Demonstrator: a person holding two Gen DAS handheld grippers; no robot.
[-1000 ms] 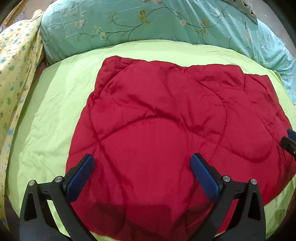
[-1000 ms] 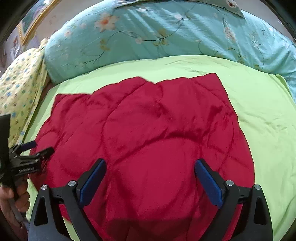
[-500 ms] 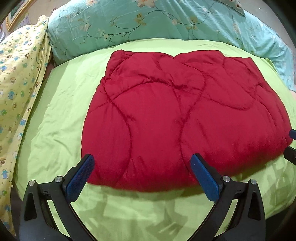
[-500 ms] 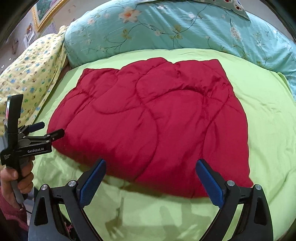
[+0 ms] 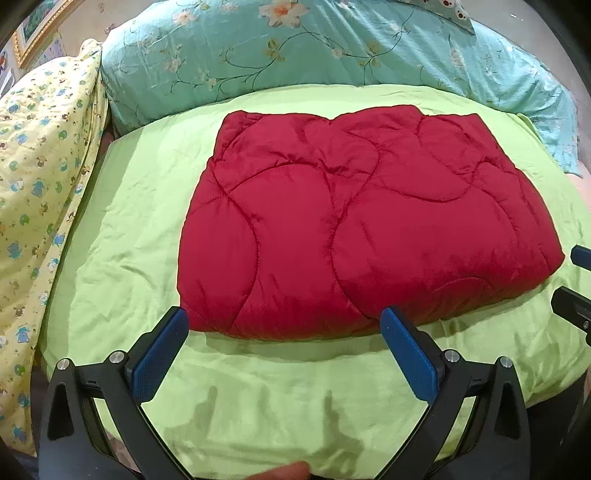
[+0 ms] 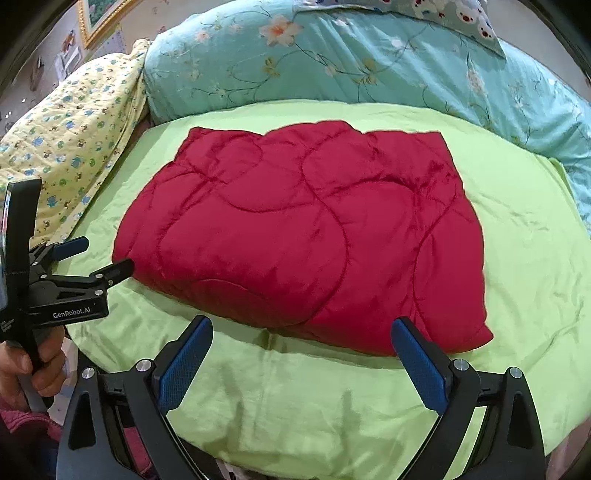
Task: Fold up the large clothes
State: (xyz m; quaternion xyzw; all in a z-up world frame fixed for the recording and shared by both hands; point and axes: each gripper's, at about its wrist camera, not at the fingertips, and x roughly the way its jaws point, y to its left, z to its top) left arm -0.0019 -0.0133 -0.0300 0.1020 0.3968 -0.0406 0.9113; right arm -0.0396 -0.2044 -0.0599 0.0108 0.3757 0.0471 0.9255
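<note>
Folded red quilted padded garment [image 5: 354, 229] [image 6: 306, 240], lying flat at frame centre on a lime-green bed sheet [image 5: 129, 229] [image 6: 528, 229]. Left gripper [image 5: 284, 343], jaws spread wide and holding nothing, sits at the lower frame edge; the garment's near edge lies just beyond its blue-padded fingertips. Right gripper [image 6: 301, 349], likewise wide open and empty, fingertips short of the garment. Teal floral duvet [image 5: 332, 51] at top; yellow patterned quilt [image 5: 37, 166] at upper left.

bed: lime-green sheet [image 5: 140, 229] | teal floral bedding [image 5: 295, 48] behind | gilt picture frame [image 6: 96, 19] on wall
</note>
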